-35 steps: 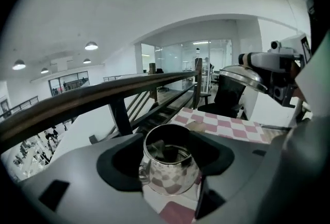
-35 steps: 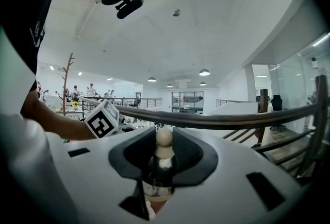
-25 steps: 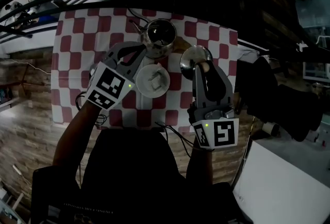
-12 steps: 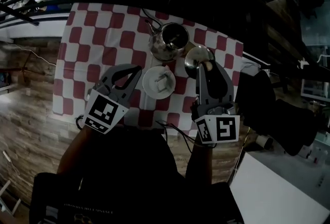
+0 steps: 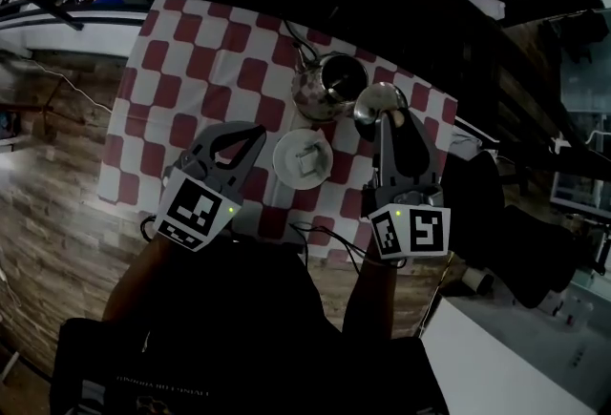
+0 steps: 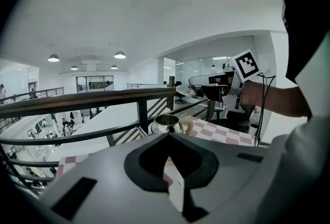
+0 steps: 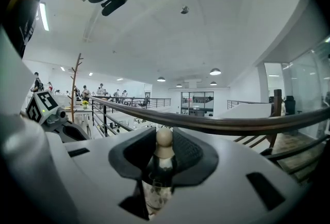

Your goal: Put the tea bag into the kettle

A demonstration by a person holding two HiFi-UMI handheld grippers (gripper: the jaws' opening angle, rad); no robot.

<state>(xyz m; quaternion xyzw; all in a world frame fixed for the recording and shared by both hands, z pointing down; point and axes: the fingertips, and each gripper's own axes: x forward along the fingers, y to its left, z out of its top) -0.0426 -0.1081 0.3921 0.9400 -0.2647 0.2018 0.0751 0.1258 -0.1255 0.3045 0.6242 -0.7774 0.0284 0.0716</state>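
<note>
**Changes from one second earlier.** In the head view the bench point(image 5: 191, 51) now lies more tilted, with its far edge swung toward the upper right. The left gripper point(image 5: 256, 130) has drawn back from the kettle point(image 5: 323, 91) to the lower left of the saucer point(image 5: 286, 170). Its jaws are pressed together with nothing between them. The right gripper point(image 5: 386, 117) stays clamped on the knob point(image 7: 164, 138) of the lid point(image 5: 375, 101). As before, it holds the lid just right of the kettle's open mouth. The tea bag point(image 5: 307, 155) has not moved: it lies on the saucer, below the kettle in the frame and between the two grippers.

**Surface and room.** A red-and-white checked cloth covers the bench, and a dark cable point(image 5: 320, 238) trails over its near edge. Wood-plank floor point(image 5: 57, 213) fills the left of the head view. A dark railing point(image 6: 87, 99) runs behind the bench. Beyond it the gripper views show a lower hall with people, under a white ceiling with round lamps point(image 6: 119, 55).
</note>
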